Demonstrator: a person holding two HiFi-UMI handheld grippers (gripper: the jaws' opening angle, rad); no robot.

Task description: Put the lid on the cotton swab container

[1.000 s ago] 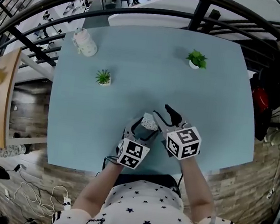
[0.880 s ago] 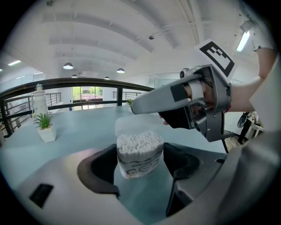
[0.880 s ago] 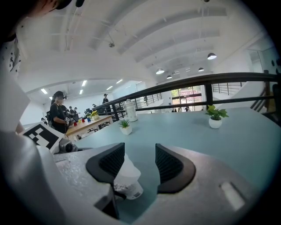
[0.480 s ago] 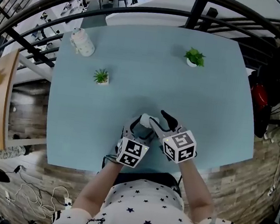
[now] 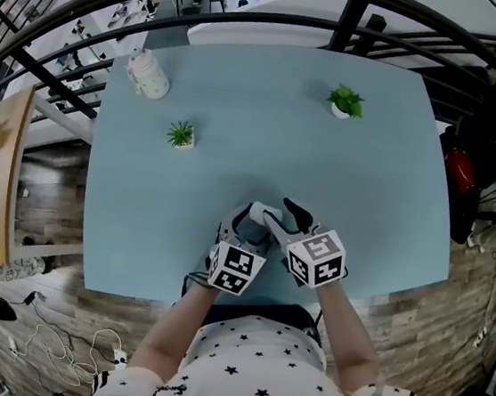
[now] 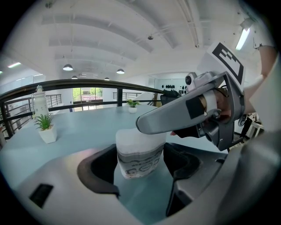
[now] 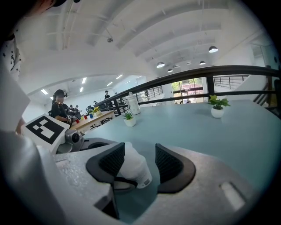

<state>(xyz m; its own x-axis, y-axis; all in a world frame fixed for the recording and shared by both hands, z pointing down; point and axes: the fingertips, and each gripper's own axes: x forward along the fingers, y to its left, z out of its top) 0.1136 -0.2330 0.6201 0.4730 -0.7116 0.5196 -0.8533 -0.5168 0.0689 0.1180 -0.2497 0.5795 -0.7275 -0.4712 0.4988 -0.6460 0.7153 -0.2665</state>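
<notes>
You are clamping the cotton swab container (image 6: 139,154) upright in the left gripper (image 6: 141,163), near the table's (image 5: 369,163) near edge. Your right gripper (image 7: 140,163) is straddling its top with jaws wide. The lid (image 7: 131,159) is looking seated but probably needs pressing down.

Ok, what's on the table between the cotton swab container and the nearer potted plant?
Nothing: in the head view, only bare blue tabletop lies between the cotton swab container and the nearer potted plant.
</notes>
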